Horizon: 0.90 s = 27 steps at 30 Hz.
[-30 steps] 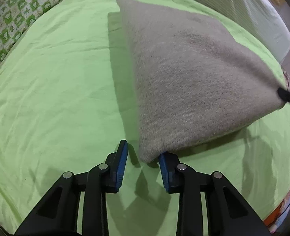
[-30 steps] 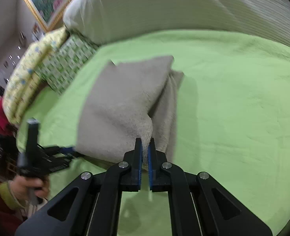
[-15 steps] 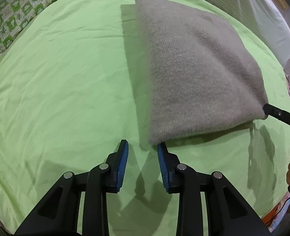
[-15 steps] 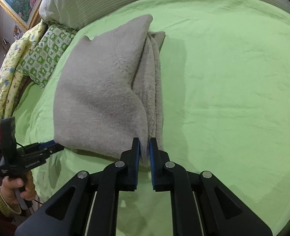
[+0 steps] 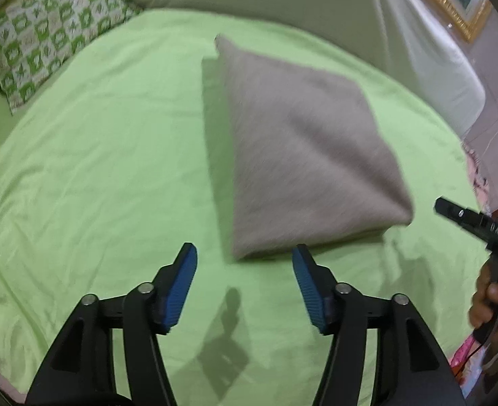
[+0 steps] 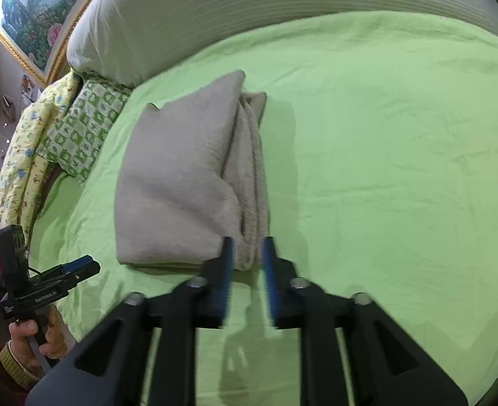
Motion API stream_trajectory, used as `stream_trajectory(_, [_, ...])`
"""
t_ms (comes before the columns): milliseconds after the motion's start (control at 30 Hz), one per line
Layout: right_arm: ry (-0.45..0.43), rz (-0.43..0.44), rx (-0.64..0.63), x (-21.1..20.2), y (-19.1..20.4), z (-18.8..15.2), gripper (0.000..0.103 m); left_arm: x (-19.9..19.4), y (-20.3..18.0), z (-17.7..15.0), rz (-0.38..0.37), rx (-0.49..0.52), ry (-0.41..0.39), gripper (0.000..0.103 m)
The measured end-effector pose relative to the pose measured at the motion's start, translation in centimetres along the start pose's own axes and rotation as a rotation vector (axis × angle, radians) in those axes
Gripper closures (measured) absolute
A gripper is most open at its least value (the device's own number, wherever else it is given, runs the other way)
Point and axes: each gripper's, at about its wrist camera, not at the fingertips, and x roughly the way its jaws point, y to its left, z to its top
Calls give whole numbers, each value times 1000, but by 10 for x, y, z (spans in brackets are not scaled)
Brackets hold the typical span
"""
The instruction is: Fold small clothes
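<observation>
A grey knitted garment [image 5: 303, 155] lies folded flat on the green bed sheet [image 5: 96, 176]. My left gripper [image 5: 243, 257] is open and empty, its blue pads just short of the garment's near corner. In the right wrist view the garment [image 6: 184, 182] shows stacked folded layers along its right edge. My right gripper [image 6: 247, 253] is open, its jaws a little apart at the garment's near right corner, holding nothing. The right gripper also shows at the right edge of the left wrist view [image 5: 465, 216], apart from the garment.
A green checked pillow [image 5: 46, 44] lies at the far left of the bed. A pale striped bolster [image 6: 215, 17] runs along the head. A yellow floral quilt [image 6: 25, 155] hangs off the side. A framed picture [image 6: 32, 10] hangs on the wall.
My right gripper has lowered the lifted garment corner onto the pile and opened, letting go. My left gripper has opened wider and drawn back from the corner. The garment now lies flat.
</observation>
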Motion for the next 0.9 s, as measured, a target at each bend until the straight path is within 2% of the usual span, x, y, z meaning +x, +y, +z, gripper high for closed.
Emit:
stream_trajectory(33, [-24,8,-10,-5,5,0,49,-1,-5,6,-4,6,-14,39])
stream_trajectory(67, [-41,12,-20,-8,9,1,46,-6,-12,11,-6,18,-37,37])
stream_trajectory(133, [-59,14,-47,-12,20,0,45,-10,-24,19,-7,37,-69,30])
stream_trajectory(400, [-65,44,-84,-8,45,-11,45,-22,-42,22,-31,42,-121,23])
stream_trajectory(500, [-76,52,-98,-9,51,-15,40,-24,-45,20,-5,43,-132,22])
stream_trajectory(567, [-85,52,-116,-10,55,-17,30,-27,-46,19,14,44,-145,22])
stream_trajectory(633, [-100,51,-131,-13,57,-19,26,-29,-48,16,47,51,-158,21])
stream_trajectory(900, [-132,22,-177,-20,64,-24,16,-33,-59,9,135,104,-178,18])
